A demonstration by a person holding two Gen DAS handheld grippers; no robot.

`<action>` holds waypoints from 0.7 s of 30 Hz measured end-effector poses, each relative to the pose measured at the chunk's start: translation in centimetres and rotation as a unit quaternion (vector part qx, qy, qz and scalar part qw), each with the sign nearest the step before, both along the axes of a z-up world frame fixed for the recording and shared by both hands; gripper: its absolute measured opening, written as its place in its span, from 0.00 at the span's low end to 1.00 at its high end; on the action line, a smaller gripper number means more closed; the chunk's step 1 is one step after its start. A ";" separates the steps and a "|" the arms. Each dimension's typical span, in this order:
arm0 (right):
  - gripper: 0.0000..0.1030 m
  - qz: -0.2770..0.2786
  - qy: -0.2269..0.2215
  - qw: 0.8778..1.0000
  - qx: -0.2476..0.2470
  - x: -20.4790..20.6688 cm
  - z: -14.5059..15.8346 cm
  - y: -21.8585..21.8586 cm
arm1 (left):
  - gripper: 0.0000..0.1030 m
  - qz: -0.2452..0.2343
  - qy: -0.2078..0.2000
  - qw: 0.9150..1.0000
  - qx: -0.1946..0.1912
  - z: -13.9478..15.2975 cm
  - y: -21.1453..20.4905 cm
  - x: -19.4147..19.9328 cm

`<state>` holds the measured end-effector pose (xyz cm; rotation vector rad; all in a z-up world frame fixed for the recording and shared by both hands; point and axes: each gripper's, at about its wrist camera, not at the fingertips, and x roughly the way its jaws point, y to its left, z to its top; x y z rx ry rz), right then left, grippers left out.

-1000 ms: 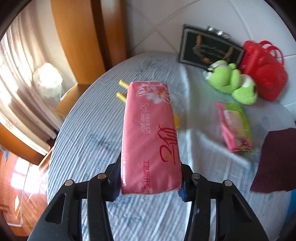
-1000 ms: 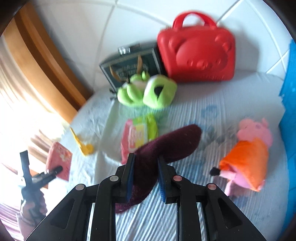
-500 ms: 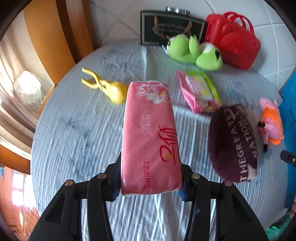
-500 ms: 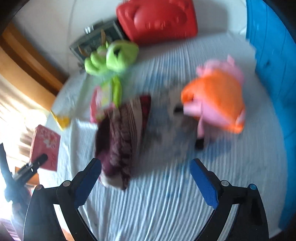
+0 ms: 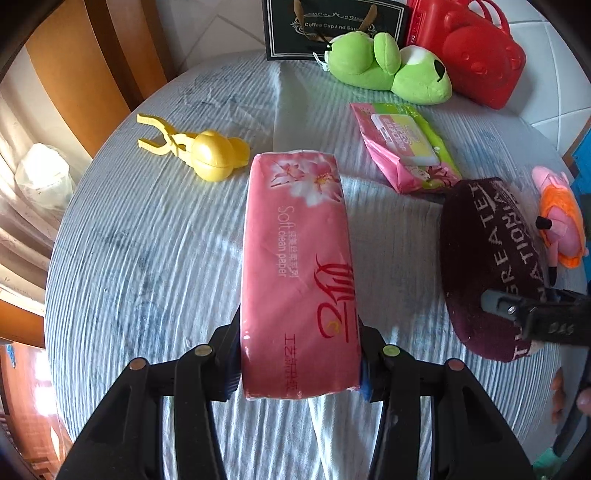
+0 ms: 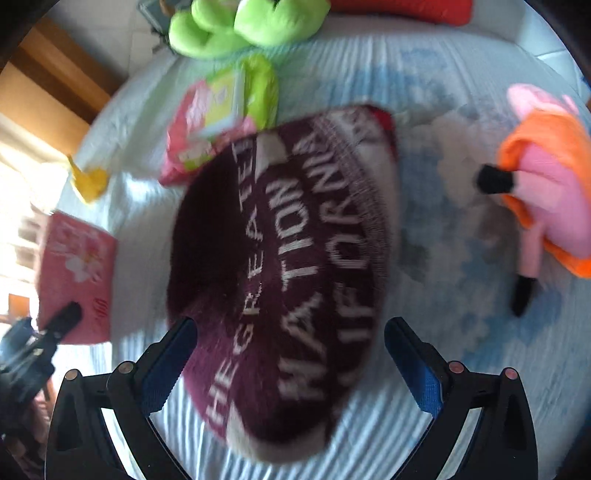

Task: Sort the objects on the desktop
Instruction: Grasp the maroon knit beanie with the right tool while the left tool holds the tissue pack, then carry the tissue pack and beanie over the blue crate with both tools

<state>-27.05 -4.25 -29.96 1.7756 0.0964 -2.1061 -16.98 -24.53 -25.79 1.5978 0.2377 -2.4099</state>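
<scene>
My left claw (image 5: 299,365) was clamped on the near end of the pink tissue pack (image 5: 297,266), both pads pressed to its sides, the pack jutting forward and carried above the middle of the tabletop (image 5: 147,258) — not set down anywhere. My right claw (image 6: 290,354) stood wide apart with nothing between its pads; the maroon knit hat (image 6: 280,258) lay flat on the cloth just under and ahead of it, and though that view was blurred I saw no pad touching the hat. By my reckoning the sorting was only partly along. Toward the far edge the green frog plush (image 5: 388,70), the red bear bag (image 5: 476,55) and the black gift bag (image 5: 332,29) sat close together, which looked like a group already formed, and the wet-wipes packet (image 5: 402,147) lay just in front of them. The yellow clip toy (image 5: 199,151) was alone near the left edge, the pig plush (image 5: 561,221) at the right edge — both, I judged, not yet placed, like the tissue pack I held.
</scene>
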 end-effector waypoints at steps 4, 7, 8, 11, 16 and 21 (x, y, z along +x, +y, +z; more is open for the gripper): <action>1.00 0.020 0.037 0.999 0.033 1.1 0.4 -0.8 | 0.46 -0.001 0.002 1.000 -0.003 -0.1 -0.2 -0.6; 1.00 0.004 0.052 0.998 0.022 1.5 1.0 -0.4 | 0.46 -0.002 0.004 1.000 -0.004 -0.1 -0.2 -0.8; 1.00 -0.001 0.056 0.998 0.017 1.6 1.2 -0.2 | 0.46 -0.002 0.004 1.000 -0.003 -0.1 -0.3 -0.8; 1.00 0.019 0.063 0.997 0.031 2.0 1.5 -0.4 | 0.46 0.001 0.004 1.000 -0.001 -0.2 -0.5 -0.9; 0.75 -0.001 0.048 0.999 0.008 2.0 3.3 0.3 | 0.46 0.001 0.005 1.000 -0.002 -0.2 -0.4 -0.9; 0.35 0.006 0.067 0.998 0.002 2.4 4.6 1.2 | 0.46 0.000 0.006 1.000 -0.008 -0.2 -0.3 -0.9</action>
